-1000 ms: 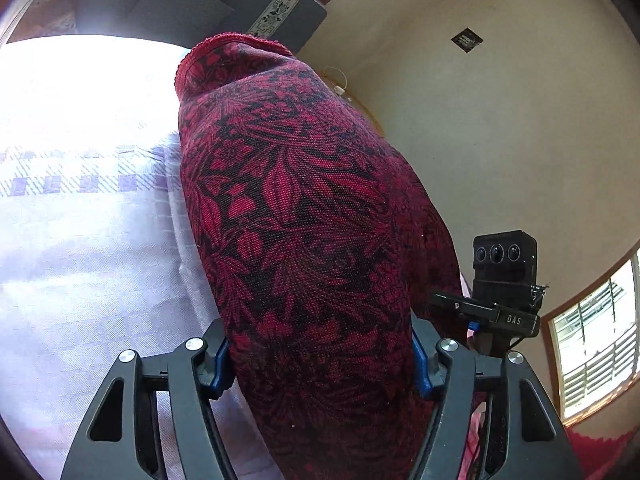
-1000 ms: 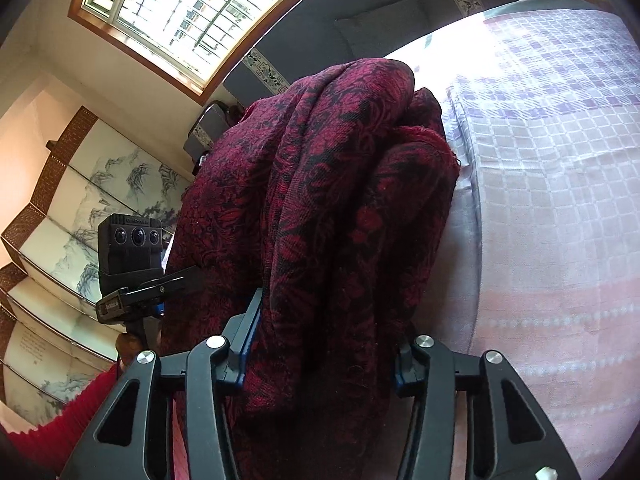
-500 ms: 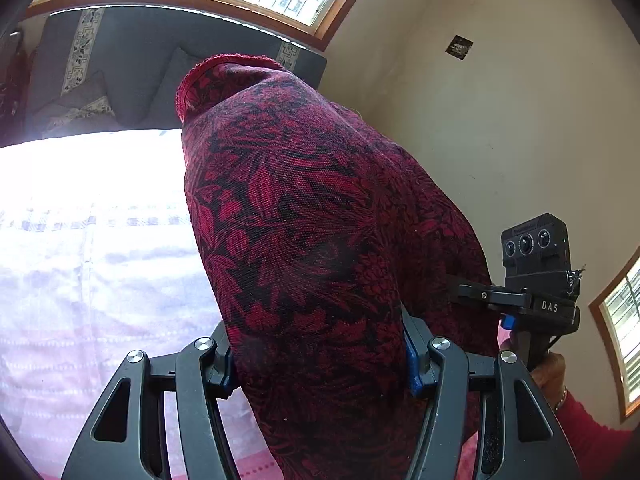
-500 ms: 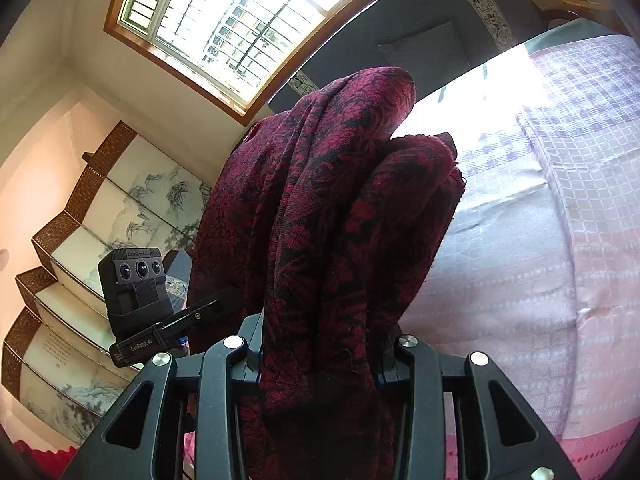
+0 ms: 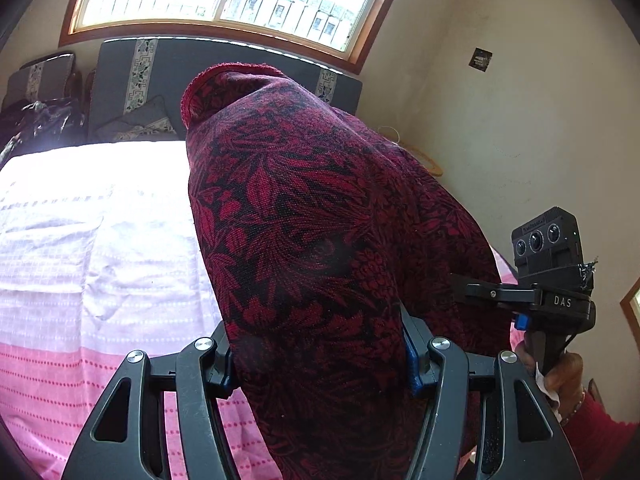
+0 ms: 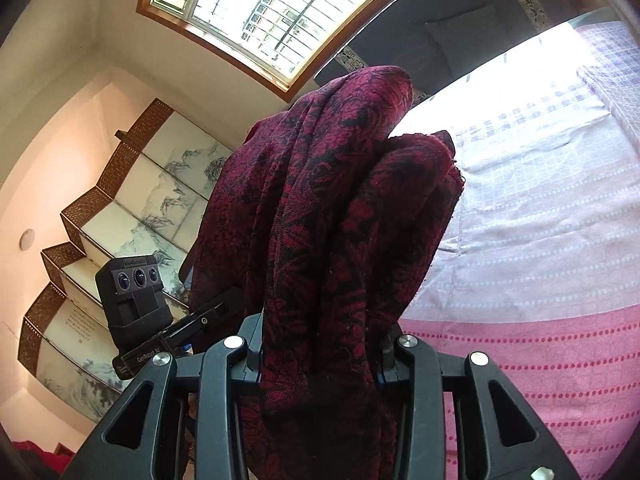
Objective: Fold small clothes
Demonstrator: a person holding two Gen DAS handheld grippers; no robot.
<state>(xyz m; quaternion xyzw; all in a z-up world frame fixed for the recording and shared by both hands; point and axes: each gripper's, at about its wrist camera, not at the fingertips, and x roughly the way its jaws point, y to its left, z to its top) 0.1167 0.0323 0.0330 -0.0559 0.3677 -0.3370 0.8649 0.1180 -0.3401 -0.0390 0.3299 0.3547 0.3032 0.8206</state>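
Left tool (image 5: 320,360) clamped, right tool (image 6: 320,360) clamped, both angled slightly downward

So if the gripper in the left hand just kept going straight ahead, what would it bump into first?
Nothing new at once: the left gripper is already clamped on the dark red, leaf-patterned woven cloth, which blocks the view ahead. Beyond it, probably the pink and white checked bedspread, though depth is unclear.

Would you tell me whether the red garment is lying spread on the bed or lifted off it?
Lifted. The garment hangs bunched between both tools, left and right, above the bed.
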